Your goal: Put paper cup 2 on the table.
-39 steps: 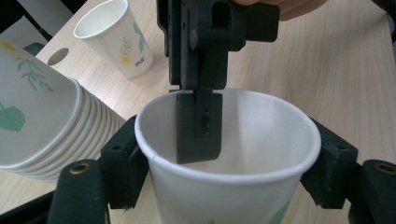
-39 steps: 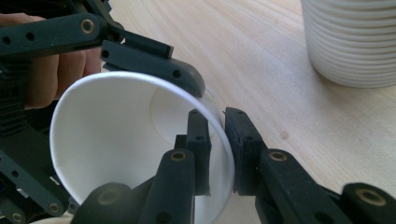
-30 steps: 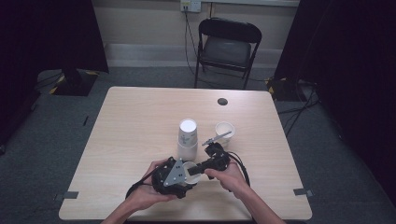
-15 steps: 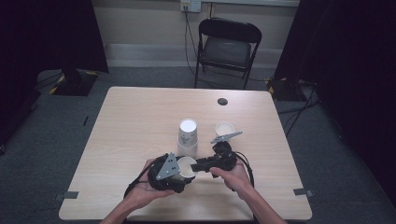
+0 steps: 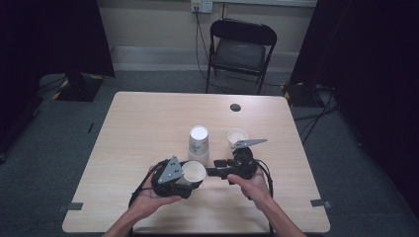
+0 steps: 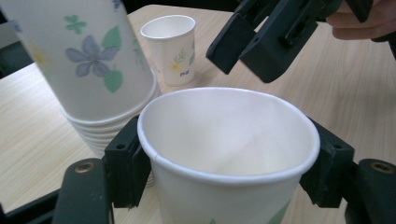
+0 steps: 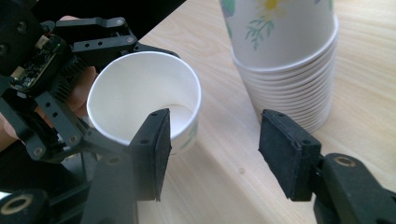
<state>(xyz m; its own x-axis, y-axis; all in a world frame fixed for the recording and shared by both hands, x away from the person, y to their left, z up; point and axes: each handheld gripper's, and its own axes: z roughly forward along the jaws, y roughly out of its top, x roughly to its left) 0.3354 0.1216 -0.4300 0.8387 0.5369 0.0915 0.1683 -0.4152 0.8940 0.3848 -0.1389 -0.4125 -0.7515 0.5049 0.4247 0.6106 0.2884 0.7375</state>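
Right claw (image 5: 216,172) newly off cup (image 5: 194,171)

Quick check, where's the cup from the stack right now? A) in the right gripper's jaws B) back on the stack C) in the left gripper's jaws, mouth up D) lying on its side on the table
C: the left gripper clamps the paper cup from both sides, mouth up, while the right gripper has just been opening, nothing between its pads.

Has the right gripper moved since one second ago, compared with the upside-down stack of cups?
Yes. The right gripper has drawn back to the right, away from the held cup, staying below the stack of cups. Its jaws have just been opening; nothing sits between them.
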